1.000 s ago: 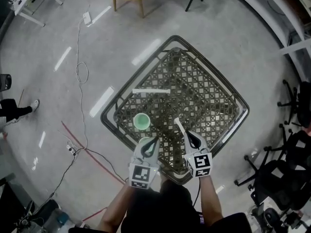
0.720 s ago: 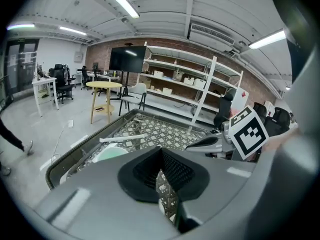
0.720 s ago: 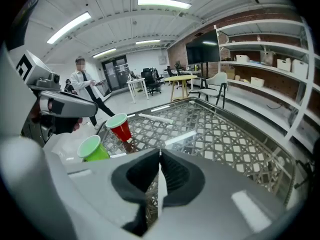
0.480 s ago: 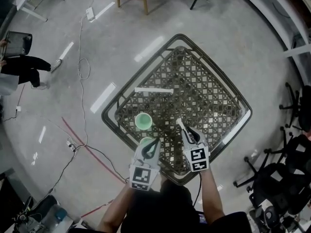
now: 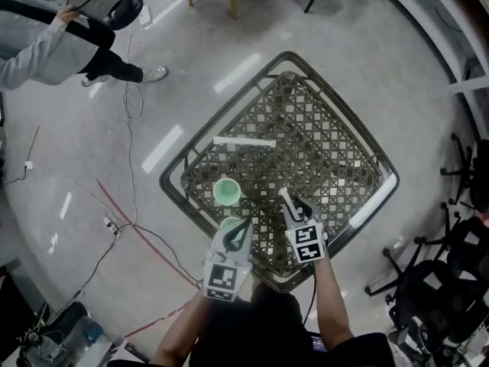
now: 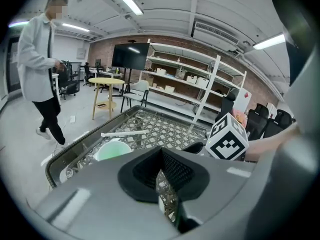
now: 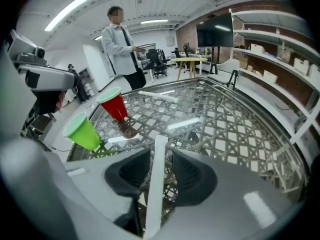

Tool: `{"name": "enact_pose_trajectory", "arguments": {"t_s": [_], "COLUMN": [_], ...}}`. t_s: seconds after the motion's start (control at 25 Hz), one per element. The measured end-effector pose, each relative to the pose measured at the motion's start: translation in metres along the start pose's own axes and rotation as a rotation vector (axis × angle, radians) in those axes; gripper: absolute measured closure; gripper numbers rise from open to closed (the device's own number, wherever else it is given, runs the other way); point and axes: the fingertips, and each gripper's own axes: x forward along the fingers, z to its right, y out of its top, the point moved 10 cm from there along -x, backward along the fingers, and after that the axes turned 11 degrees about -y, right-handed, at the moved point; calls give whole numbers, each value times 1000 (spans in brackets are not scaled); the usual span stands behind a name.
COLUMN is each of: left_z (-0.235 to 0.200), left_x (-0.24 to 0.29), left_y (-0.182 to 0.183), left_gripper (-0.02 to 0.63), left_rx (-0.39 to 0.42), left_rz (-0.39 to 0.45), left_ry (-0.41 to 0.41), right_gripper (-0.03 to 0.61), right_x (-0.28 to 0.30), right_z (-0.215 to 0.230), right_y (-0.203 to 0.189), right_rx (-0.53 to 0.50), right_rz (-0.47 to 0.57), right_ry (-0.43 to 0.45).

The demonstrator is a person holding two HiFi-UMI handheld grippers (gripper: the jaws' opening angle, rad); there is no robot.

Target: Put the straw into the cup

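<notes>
Right gripper [image 7: 158, 171], over the near corner of the square dark lattice table with the glossy top [image 5: 321, 151]: jaws spread, having just been opening. The thin white plastic straw [image 7: 159, 145] stands between them with a gap on each side, so the pads are not pressing on it. Whether its lower end rests on the table cannot be told. It is not in a cup.

Left gripper [image 6: 161, 176], by the near-left edge: jaws drawn almost together. A thin pale-green edge shows between them, read as the rim of the green plastic cup [image 7: 82, 130], which it seems to be steadying. A red plastic cup [image 7: 114, 104] stands just beyond it, further along that edge. A second white straw [image 5: 244, 141] lies flat toward the far-left edge, well apart from both grippers.

Handling, as judgement:
- The straw is likely very light, hollow and thin-walled. A hard pinch would flatten or kink it.
- Its smooth surface may let it slide or swing between the pads.
- The best hold is probably around the middle or a little above, squeezed gently, leaving the lower end free to enter the mouth.
- The cup is light and tips easily, so a rim hold helps.
</notes>
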Motion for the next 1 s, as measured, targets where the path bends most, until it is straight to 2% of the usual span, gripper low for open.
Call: {"name": "enact_pose_trajectory", "arguments": {"t_s": [0.32,0.52,0.64,1.0], "left_z": [-2,-2,-2,-2], "left_x": [-1,-5,-8,-23], "left_y": [1,-2,-3,7], "left_gripper": [607,607,607,607], "left_rx": [-11,-20,-24,-15], "left_rz": [1,1,1,32], "left_ry": [18,32,40,56], "right_gripper": [450,480,519,523], "right_x": [7,9,9,-5], "right_z": [-2,-2,-1,-4], "right_y": [-3,-5,-4,9], "right_rx": [-41,-80,-83,-71], "right_rz": [-48,-75,-75,-29], "right_ry": [-9,-17,-17,-21]}}
